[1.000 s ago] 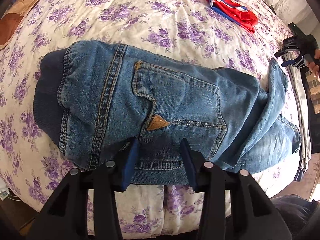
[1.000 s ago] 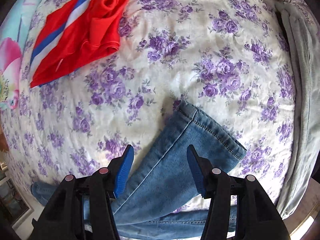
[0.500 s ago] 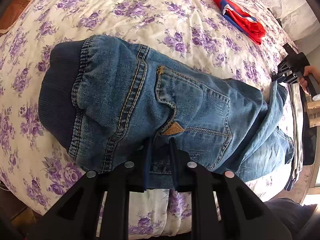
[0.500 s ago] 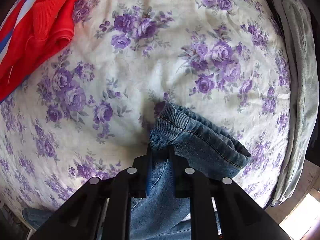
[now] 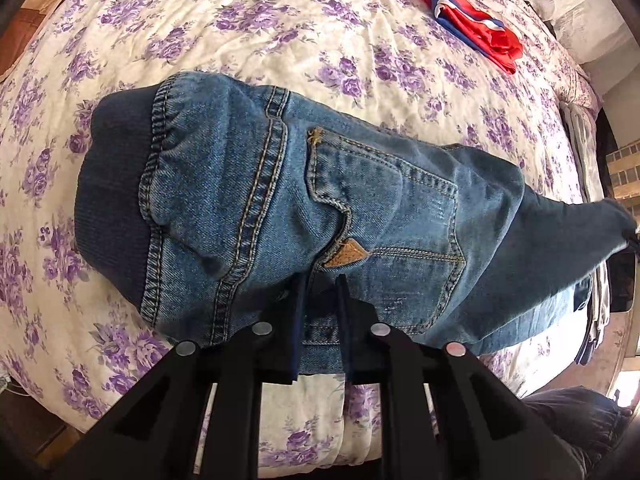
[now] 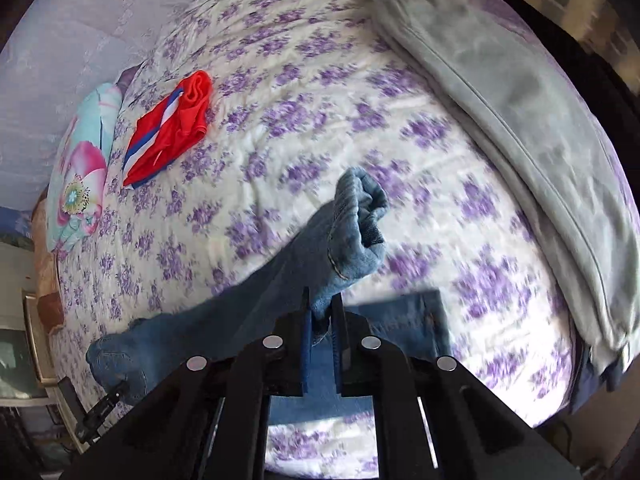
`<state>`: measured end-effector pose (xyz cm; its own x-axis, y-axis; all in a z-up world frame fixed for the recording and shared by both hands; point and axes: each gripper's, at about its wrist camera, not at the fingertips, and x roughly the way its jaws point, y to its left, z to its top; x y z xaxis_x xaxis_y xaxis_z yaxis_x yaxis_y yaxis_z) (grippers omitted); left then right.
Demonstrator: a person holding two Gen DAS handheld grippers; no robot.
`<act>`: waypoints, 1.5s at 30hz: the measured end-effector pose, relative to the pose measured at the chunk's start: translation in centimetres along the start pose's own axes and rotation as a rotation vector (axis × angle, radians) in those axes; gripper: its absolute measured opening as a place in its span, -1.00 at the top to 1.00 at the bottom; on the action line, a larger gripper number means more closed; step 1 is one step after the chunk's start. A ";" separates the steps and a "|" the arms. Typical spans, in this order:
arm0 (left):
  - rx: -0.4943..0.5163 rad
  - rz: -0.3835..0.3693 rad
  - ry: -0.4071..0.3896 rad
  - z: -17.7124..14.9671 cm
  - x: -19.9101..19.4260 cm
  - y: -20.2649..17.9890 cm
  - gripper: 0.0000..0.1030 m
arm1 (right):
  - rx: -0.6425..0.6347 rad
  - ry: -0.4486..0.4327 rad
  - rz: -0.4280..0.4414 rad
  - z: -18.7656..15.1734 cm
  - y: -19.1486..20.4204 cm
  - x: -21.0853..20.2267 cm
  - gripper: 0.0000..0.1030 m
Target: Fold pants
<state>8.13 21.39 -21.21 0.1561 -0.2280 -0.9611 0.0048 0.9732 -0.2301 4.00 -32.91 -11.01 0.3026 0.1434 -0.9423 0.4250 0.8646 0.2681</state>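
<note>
Blue jeans (image 5: 280,200) lie on a floral bedspread (image 5: 280,20), dark ribbed waistband to the left, back pocket up. My left gripper (image 5: 320,284) is shut on the near edge of the seat, just below the pocket's tan patch. My right gripper (image 6: 322,300) is shut on a leg hem (image 6: 356,224) and holds it raised above the bed; the leg stretches down-left to the rest of the jeans (image 6: 120,352). In the left wrist view the lifted leg (image 5: 580,232) rises at the far right.
A folded red garment with blue and white stripes (image 6: 172,128) lies further up the bed, also in the left wrist view (image 5: 480,36). A grey garment (image 6: 520,100) lies along the bed's right edge. A flowered pillow (image 6: 80,176) is at the left.
Both grippers closed on the jeans. The right gripper has since lifted the leg hem off the bed and pulled it up; the left stays clamped on the seat.
</note>
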 end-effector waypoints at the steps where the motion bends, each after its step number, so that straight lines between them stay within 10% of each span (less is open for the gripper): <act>1: 0.005 0.001 0.007 0.1 0.0 -0.1 0.71 | 0.029 -0.015 0.022 -1.9 -2.0 0.5 0.85; 9: 0.107 0.086 0.082 1.0 0.5 -1.8 0.71 | 0.261 -0.021 0.123 -9.8 -11.4 9.3 0.86; 17: 0.163 0.132 0.086 1.2 -1.8 -3.5 0.71 | 0.247 -0.061 0.189 -10.1 -11.2 5.7 0.87; 24: 0.239 -0.041 -0.003 0.4 -4.2 -9.2 0.71 | 0.242 0.024 0.123 -10.8 -12.2 10.7 0.76; 29: 0.280 -0.052 0.085 0.5 2.2 -14.6 0.71 | 0.127 0.088 -0.008 -10.0 -10.6 8.4 -0.07; 35: 0.265 -0.003 0.156 -2.5 6.4 -14.6 0.72 | -0.132 0.045 -0.193 -10.4 -6.2 3.5 -0.07; 45: 0.241 -0.013 0.146 -3.4 6.4 -14.3 0.72 | -0.673 0.027 0.233 -6.7 16.3 8.2 -0.12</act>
<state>5.68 5.92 -24.57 0.0104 -0.2253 -0.9742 0.2433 0.9456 -0.2161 7.67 -14.45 -15.67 0.2966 0.3647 -0.8826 -0.2701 0.9185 0.2888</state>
